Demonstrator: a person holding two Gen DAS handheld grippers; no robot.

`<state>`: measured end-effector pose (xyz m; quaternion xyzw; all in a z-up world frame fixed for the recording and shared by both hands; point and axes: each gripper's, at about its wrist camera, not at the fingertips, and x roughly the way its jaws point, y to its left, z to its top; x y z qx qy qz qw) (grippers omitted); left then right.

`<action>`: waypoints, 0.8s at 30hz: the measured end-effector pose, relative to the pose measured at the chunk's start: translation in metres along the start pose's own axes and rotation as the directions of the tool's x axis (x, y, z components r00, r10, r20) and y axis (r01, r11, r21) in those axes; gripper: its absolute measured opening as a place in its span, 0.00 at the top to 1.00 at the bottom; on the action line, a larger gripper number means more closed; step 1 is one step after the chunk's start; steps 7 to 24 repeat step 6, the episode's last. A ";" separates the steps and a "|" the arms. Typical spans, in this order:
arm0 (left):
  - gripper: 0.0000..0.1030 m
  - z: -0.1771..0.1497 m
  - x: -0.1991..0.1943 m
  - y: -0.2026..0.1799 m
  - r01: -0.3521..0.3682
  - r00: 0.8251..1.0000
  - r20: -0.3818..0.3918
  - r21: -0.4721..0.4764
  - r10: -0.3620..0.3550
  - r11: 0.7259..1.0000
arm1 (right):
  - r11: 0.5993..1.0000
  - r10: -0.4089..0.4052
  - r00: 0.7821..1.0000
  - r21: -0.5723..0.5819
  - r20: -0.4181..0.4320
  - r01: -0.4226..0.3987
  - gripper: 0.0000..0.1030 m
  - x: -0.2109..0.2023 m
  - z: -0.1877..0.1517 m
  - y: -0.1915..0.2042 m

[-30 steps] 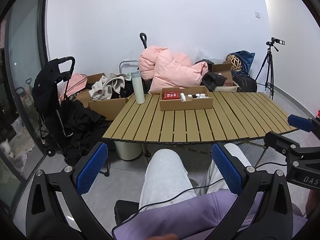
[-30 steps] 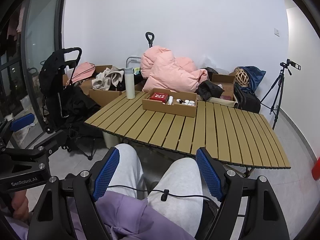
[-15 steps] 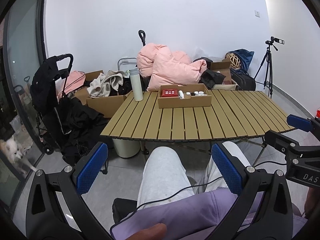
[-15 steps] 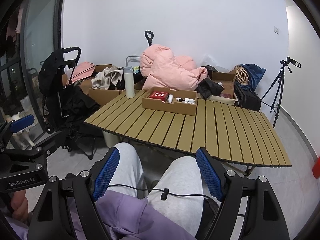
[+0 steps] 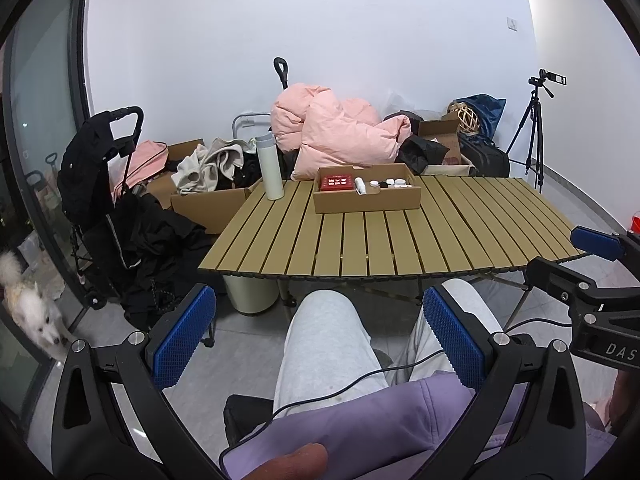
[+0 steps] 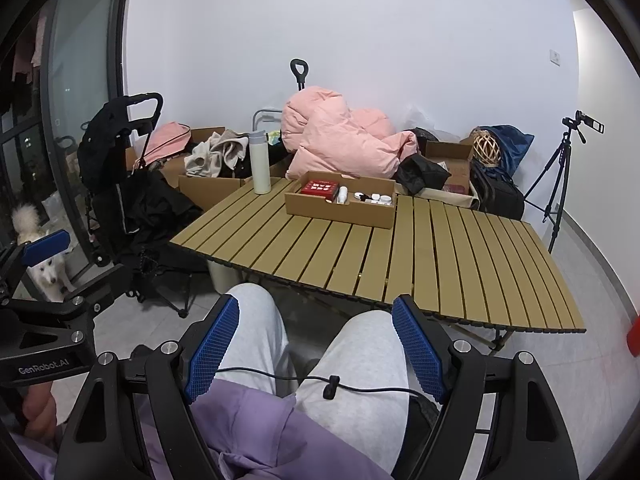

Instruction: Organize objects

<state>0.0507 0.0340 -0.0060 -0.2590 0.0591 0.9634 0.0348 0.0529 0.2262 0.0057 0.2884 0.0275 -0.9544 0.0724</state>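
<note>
Both tools, left (image 5: 319,332) and right (image 6: 316,340), gape empty over lap. Reach the shallow brown cardboard tray (image 6: 340,205) at the slatted tan surface's (image 6: 440,264) far edge; skirt the tall white flask (image 6: 259,162).

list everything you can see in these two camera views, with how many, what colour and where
slatted table: one, tan, centre
cardboard tray: one, brown, far side of the table, holding a red box and small white containers
flask: one, white, table's far left corner
duvet: one, pink, behind the table
stroller: one, black, left
dog: one, white, left by the glass door
tripod: one, black, right corner
left hand-held gripper: open, empty, over the lap
right hand-held gripper: open, empty, over the lap
</note>
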 end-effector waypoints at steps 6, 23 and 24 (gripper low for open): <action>0.00 -0.001 -0.001 -0.001 0.007 1.000 0.007 0.010 -0.007 1.000 | 1.000 -0.001 1.000 0.005 -0.001 0.001 0.20 0.002 0.000 -0.002; 0.00 -0.001 -0.001 -0.001 0.007 1.000 0.007 0.010 -0.007 1.000 | 1.000 -0.001 1.000 0.005 -0.001 0.001 0.20 0.002 0.000 -0.002; 0.00 -0.001 -0.001 -0.001 0.007 1.000 0.007 0.010 -0.007 1.000 | 1.000 -0.001 1.000 0.005 -0.001 0.001 0.20 0.002 0.000 -0.002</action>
